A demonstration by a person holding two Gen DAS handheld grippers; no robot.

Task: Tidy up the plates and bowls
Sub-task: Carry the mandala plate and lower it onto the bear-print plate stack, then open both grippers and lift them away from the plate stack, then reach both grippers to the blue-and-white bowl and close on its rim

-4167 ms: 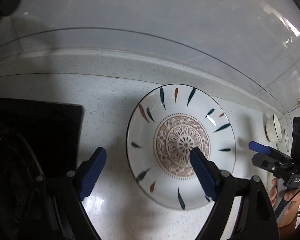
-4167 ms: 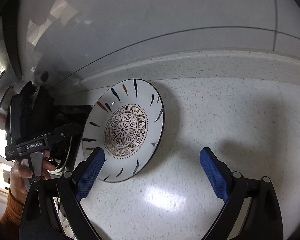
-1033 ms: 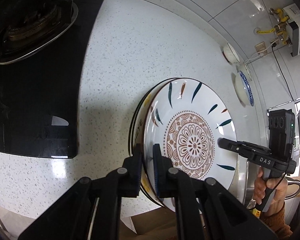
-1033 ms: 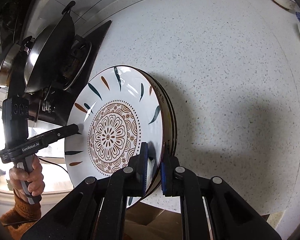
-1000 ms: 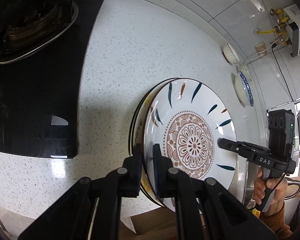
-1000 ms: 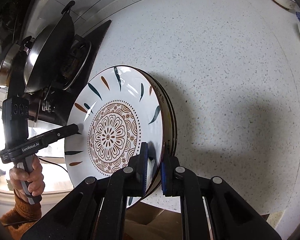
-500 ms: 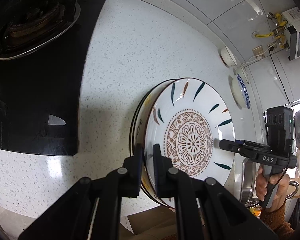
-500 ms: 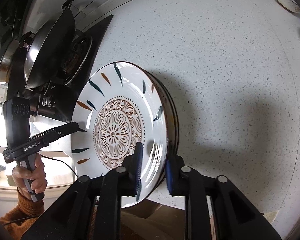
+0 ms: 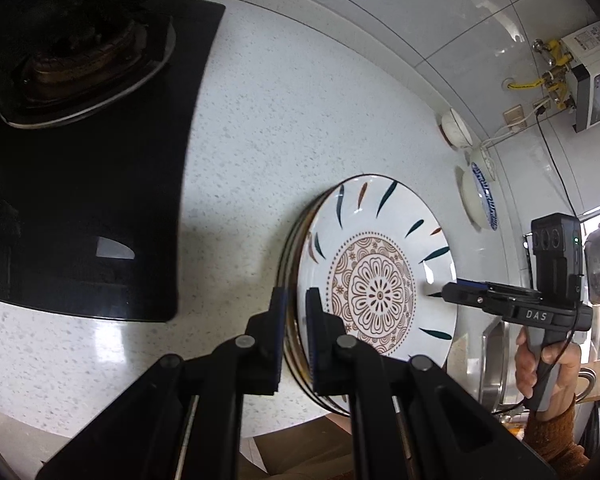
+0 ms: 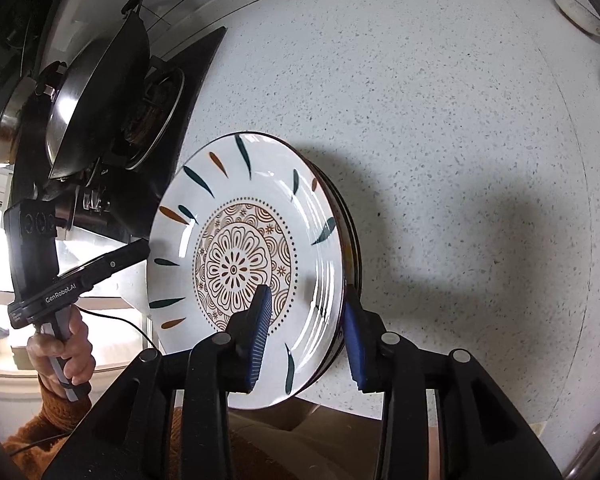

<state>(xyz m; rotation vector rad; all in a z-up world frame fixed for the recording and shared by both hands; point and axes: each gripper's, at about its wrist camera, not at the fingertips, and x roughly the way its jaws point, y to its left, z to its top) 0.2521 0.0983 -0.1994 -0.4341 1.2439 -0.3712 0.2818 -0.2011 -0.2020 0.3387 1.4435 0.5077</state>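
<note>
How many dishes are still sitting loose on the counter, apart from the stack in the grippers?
2 in the left wrist view: a white bowl by the wall and a blue-rimmed dish nearer the patterned plate. More may be hidden.

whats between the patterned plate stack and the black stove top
Nothing: in the left wrist view only bare speckled countertop lies between the plate stack and the stove top. The right wrist view agrees.

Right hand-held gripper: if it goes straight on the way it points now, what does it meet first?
Probably the stack of plates: the right hand-held gripper already straddles its near rim, jaws opening, so the rim would slide deeper between the fingers. Past that lies the countertop; depth is unclear.
</note>
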